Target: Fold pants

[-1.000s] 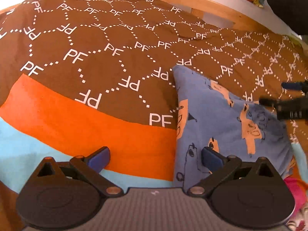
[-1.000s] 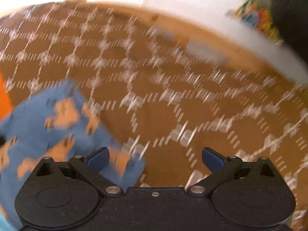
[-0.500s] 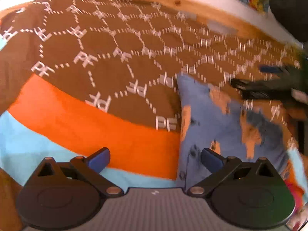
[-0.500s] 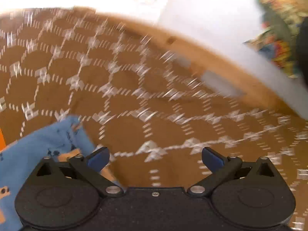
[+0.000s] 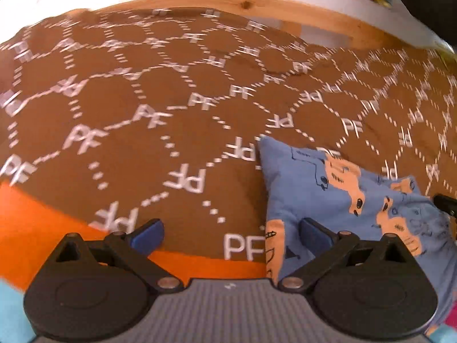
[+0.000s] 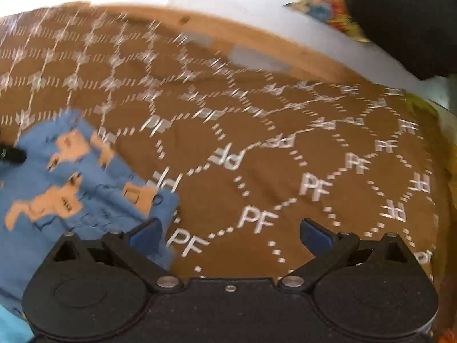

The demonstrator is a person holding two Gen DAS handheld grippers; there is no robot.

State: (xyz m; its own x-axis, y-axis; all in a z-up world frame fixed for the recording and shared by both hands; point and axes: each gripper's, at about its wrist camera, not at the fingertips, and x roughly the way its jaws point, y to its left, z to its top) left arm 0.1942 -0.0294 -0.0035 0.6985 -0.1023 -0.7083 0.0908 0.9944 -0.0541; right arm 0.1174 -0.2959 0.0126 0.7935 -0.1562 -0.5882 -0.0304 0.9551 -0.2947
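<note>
Pants (image 5: 342, 197) on bedspread (image 5: 171, 85), btwn 2 hand-held grippers.

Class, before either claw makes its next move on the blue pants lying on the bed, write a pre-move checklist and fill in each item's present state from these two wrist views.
1. Left claw open and empty: ok.
2. Right claw open and empty: ok.
3. Pants lie on the brown bedspread, held by neither claw: ok.
4. Pants folded into a compact stack: looks so, but the near edge is hidden behind the claws: cannot tell.
5. A pants edge lies between a claw's fingers for a grasp: not ok; each claw has only one finger over the cloth.
6. View sharp enough to aim: not ok; the right wrist view is motion-blurred.
</note>
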